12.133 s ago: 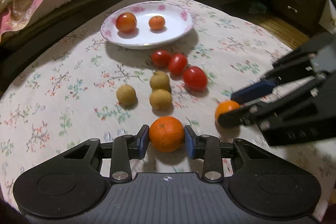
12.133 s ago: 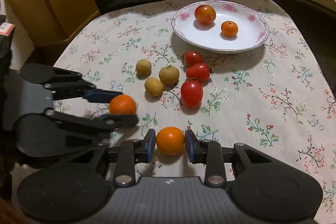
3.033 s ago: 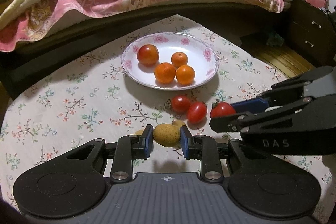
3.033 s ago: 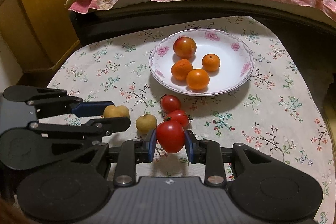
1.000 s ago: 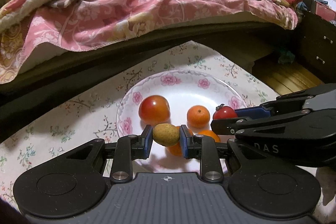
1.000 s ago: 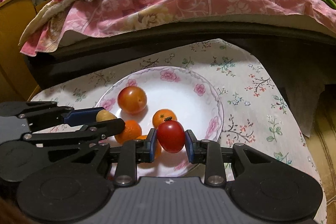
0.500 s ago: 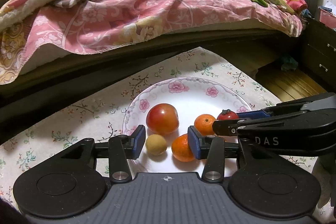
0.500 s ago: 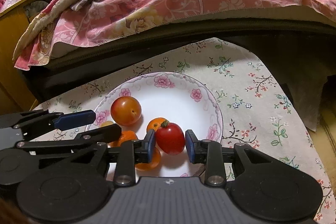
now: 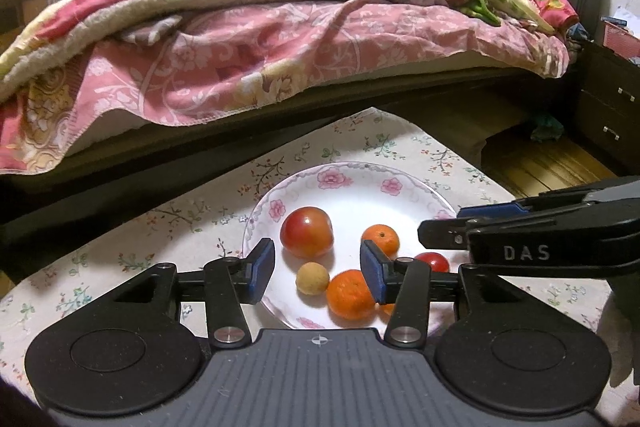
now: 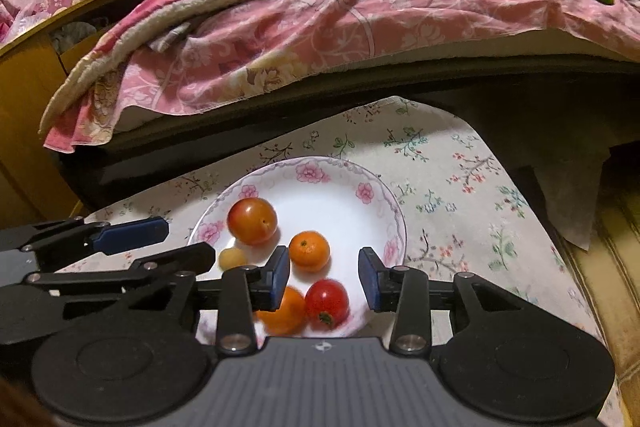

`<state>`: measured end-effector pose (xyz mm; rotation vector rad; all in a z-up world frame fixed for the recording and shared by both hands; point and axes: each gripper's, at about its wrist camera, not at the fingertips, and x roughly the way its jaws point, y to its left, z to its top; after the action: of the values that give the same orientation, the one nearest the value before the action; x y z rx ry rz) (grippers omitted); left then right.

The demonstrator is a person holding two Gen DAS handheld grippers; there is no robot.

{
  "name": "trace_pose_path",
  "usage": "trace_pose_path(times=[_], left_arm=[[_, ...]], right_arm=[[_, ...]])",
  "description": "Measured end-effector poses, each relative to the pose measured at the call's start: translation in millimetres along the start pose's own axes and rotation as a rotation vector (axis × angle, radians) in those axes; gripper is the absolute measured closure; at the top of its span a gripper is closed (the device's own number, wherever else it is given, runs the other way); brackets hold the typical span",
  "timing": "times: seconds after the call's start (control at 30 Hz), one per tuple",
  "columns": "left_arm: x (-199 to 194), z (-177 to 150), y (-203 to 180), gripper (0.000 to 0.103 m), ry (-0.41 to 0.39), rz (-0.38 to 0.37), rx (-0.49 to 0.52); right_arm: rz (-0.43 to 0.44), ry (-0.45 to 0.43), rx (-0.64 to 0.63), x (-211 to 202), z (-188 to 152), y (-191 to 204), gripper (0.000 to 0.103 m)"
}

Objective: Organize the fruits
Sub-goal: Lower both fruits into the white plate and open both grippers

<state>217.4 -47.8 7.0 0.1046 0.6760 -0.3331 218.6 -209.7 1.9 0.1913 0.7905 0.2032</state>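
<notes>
While the left tool (image 9: 317,270) hangs spread and empty over the white flower-rimmed plate (image 9: 352,183), the small tan round fruit (image 9: 312,278) lies free between and below its pads, apparently just set among the oranges. In the right view, the right tool (image 10: 323,279) also gapes wide, the slightly blurred red cherry tomato (image 10: 327,303) resting on the plate just beneath it.

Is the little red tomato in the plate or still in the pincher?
In the plate. The red tomato lies beside an orange, and the right gripper is open, touching nothing.
</notes>
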Motion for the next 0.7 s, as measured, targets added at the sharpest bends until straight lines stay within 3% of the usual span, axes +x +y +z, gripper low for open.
trace_pose_path(times=[0.37, 0.7], left_arm=[[-51, -17, -9, 0.047, -0.003, 0.009, 0.006], [-85, -38, -9, 0.049, 0.019, 0.046, -0.025]], right_arm=[[-0.003, -0.013, 0.032, -57, -27, 33, 0.062], [0.01, 0.031, 0.075, -78, -59, 55, 0.062]])
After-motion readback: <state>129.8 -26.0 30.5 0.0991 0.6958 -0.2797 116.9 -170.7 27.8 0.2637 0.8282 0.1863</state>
